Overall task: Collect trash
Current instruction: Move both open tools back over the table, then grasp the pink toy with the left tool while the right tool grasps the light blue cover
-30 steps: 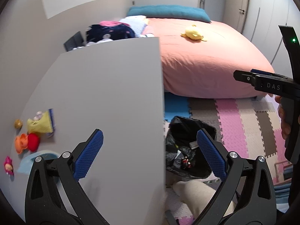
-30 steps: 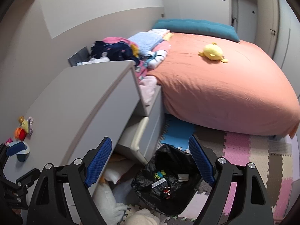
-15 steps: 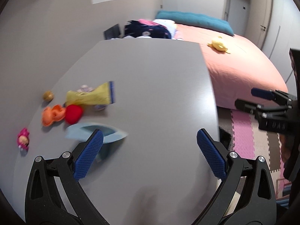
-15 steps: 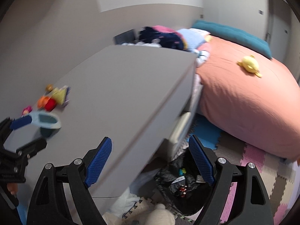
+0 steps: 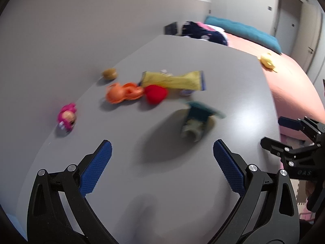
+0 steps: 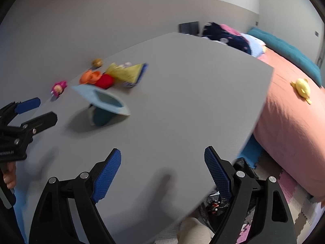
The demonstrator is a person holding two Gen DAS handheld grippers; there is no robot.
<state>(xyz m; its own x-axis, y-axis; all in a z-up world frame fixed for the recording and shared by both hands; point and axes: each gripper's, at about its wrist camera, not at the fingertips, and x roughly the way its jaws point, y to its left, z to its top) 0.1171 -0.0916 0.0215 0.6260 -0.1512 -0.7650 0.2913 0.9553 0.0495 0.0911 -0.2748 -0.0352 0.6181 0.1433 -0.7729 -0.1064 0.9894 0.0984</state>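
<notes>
On the grey dresser top (image 6: 182, 93), going left to right from the blue cup (image 6: 105, 109), which is your landmark: a pink doll (image 6: 57, 87) sits left of it, then an orange toy (image 6: 89, 76) and a red ball (image 6: 104, 81) just behind it, and a small brown piece (image 6: 97, 62) further back. The yellow wrapper (image 6: 126, 73) lies behind the cup and a bit right, touching the red ball. The cup is blurred; it looks tipped, and what is in it you can't tell.

Right of the cup and below the dresser edge, the black trash bag (image 6: 219, 201) sits on the floor, mostly hidden. A few small scraps show inside, one red. Further right is the bed with an orange-pink cover (image 6: 288, 122) and a yellow plush (image 6: 302, 87) on it.

Your left gripper (image 5: 162, 158) is spread wide and empty, hovering over the dresser top in front of the cup, touching nothing. Your right gripper (image 6: 162, 162) is spread wide too, nothing between its pads, over the dresser's near right edge, well right of the cup.
</notes>
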